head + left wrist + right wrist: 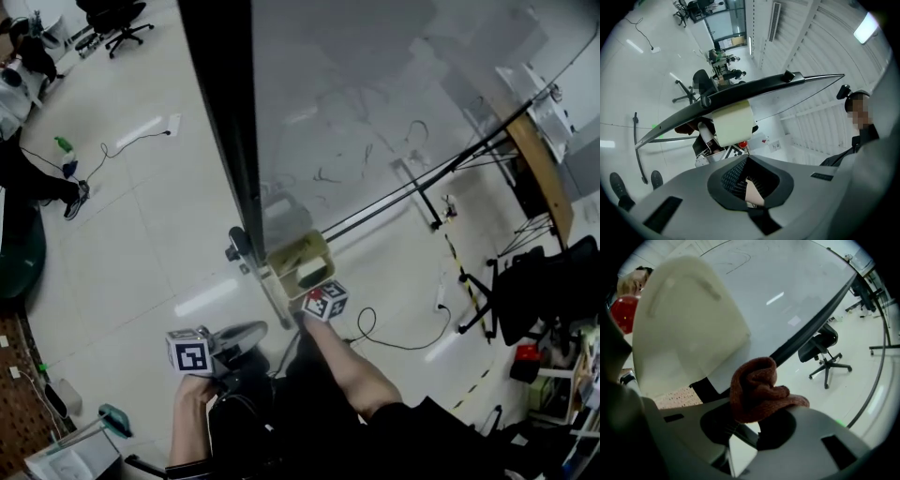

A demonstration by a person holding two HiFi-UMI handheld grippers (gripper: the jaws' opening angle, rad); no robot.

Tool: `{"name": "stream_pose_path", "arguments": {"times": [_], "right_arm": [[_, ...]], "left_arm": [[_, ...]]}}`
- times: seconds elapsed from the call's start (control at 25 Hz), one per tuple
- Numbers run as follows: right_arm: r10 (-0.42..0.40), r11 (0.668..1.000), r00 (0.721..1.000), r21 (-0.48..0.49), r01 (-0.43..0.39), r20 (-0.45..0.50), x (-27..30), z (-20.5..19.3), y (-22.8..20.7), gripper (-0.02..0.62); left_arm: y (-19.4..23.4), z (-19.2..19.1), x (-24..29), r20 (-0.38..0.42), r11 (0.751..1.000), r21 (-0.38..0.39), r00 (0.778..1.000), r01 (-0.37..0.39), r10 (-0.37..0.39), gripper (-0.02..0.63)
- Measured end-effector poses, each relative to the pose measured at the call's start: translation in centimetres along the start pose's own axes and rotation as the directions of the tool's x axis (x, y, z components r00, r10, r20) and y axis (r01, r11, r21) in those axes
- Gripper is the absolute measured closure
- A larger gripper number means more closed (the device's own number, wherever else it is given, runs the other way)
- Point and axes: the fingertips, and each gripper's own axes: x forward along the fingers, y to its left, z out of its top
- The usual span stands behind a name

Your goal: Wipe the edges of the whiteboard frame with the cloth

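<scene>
right gripper view, right claw (758,420) clamping rust cloth (757,387), near whiteboard frame (811,329)

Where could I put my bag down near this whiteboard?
Left of the whiteboard frame, the floor is bare as far as the cable and bottle. Right of it is crowded: stand legs, cords, a black chair.

A pale tiled floor (122,253) is seen throughout. A black office chair (117,17) is parked at the far left. A green bottle (63,146) is stood on the floor near a white cable (141,139). A black cable (398,343) is looped on the floor to the right. Another black chair (553,281) and a red object (527,354) are placed at the right edge, with a wood-edged table (539,169) farther off.
</scene>
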Motion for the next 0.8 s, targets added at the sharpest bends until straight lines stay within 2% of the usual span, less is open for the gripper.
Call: {"name": "stream_pose_path", "arguments": {"times": [0.24, 0.4, 0.6, 0.8], "right_arm": [[-0.01, 0.999, 0.999, 0.034, 0.008, 0.035, 0.5, -1.4, 1.0, 0.509], [-0.023, 0.998, 0.998, 0.055, 0.02, 0.055, 0.7, -2.2, 1.1, 0.509], [-0.029, 0.997, 0.998, 0.071, 0.024, 0.058, 1.1, -2.9, 2.0, 0.511], [-0.034, 0.995, 0.997, 0.095, 0.027, 0.069, 0.6, -3.1, 2.6, 0.514]], "left_arm": [[-0.2, 0.1, -0.8, -0.07, 0.999, 0.036, 0.998, -0.001, 0.003, 0.61], [0.0, 0.0, -1.8, -0.08, 0.999, 0.047, 0.997, 0.018, -0.014, 0.611], [0.0, 0.3, -2.7, -0.096, 0.996, 0.083, 0.995, -0.011, 0.019, 0.61], [-0.9, 0.8, -3.1, -0.082, 0.997, 0.072, 0.996, 0.039, -0.033, 0.611]]}}
